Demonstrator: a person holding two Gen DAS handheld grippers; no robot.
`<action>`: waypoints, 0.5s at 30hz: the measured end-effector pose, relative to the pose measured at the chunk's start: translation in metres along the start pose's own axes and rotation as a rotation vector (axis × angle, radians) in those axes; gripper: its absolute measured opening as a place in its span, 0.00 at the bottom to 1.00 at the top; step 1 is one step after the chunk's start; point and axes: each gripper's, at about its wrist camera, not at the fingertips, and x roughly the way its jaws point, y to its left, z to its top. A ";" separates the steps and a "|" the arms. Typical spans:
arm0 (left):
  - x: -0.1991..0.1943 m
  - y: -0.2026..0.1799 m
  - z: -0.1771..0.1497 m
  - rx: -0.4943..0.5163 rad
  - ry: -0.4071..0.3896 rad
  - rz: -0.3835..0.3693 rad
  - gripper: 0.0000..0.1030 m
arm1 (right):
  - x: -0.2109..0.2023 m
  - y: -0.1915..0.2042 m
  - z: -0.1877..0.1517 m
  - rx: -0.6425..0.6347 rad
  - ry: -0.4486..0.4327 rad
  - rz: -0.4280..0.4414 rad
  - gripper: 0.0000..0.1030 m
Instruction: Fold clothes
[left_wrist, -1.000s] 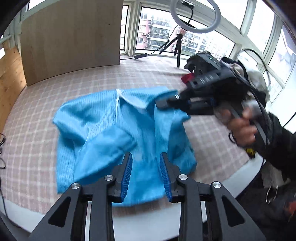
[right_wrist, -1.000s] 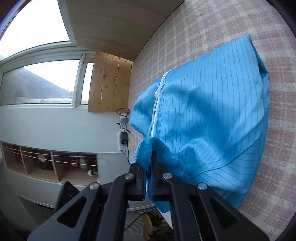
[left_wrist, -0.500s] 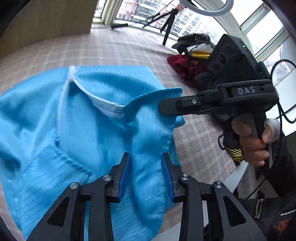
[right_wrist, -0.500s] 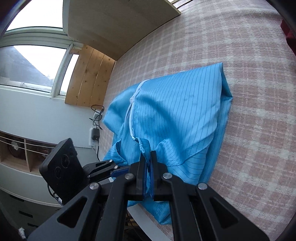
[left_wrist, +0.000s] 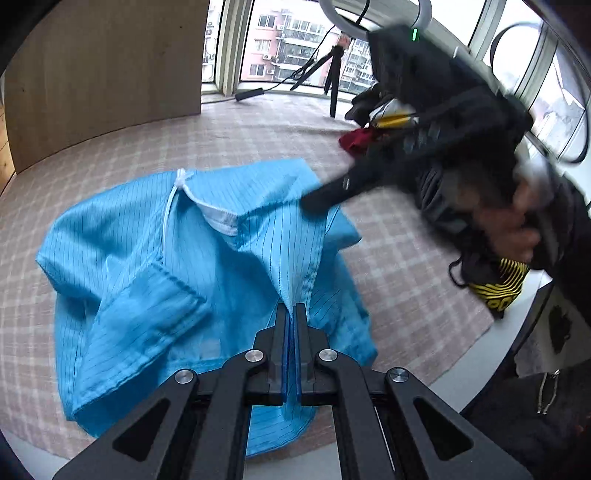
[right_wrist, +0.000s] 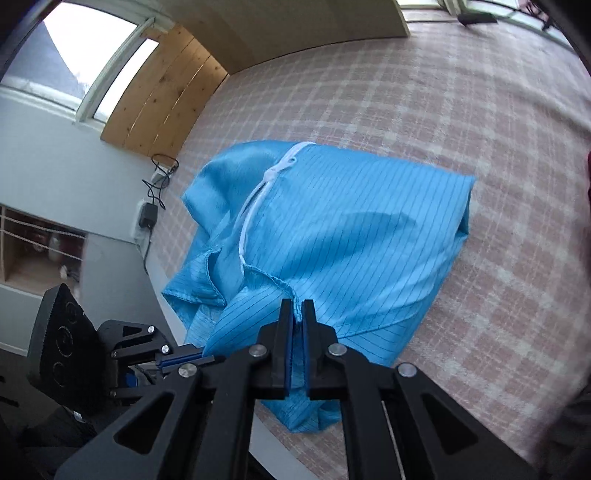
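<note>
**Fold in progress: garment gripped at both near points, not yet a finished fold**

Location of item. The blue garment (left_wrist: 192, 266), a pinstriped zip-front top with a white zipper (right_wrist: 258, 206), lies on the pink checked worktop (left_wrist: 406, 266), close to its near edge. A pile of other clothes (left_wrist: 373, 125) sits farther back, near the windows, well apart from it.

Left gripper (left_wrist: 290, 314). Its jaws have just been closing and now stand together, with a ridge of the blue cloth pinched between them at the garment's near side. The cloth rises in a taut fold up to the jaw tips.

Right gripper (right_wrist: 297, 314). Jaws together, clamped on a hemmed edge of the same garment near the collar opening. In the left wrist view this gripper is blurred, but its tip meets the cloth at the garment's far right corner.

Work done, as judged. The garment is already doubled in part: one sleeve (left_wrist: 147, 306) lies folded across the body, and the right side is turned in. The zipper appears done up.

Work outstanding, as judged. The outline is uneven and rumpled, with loose edges hanging towards the worktop's edge. With both holds secured, the next fold can be carried over; flattening and squaring remain. The pile behind appears untouched.
</note>
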 end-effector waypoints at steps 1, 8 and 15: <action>0.003 0.000 -0.002 -0.001 0.004 0.005 0.01 | -0.005 0.006 0.004 -0.023 -0.017 -0.016 0.07; 0.006 -0.005 -0.007 -0.020 -0.027 -0.029 0.01 | 0.006 0.041 0.013 -0.127 -0.010 -0.062 0.16; 0.007 -0.013 -0.009 0.011 -0.021 -0.031 0.01 | 0.052 0.041 0.018 -0.194 0.097 -0.155 0.26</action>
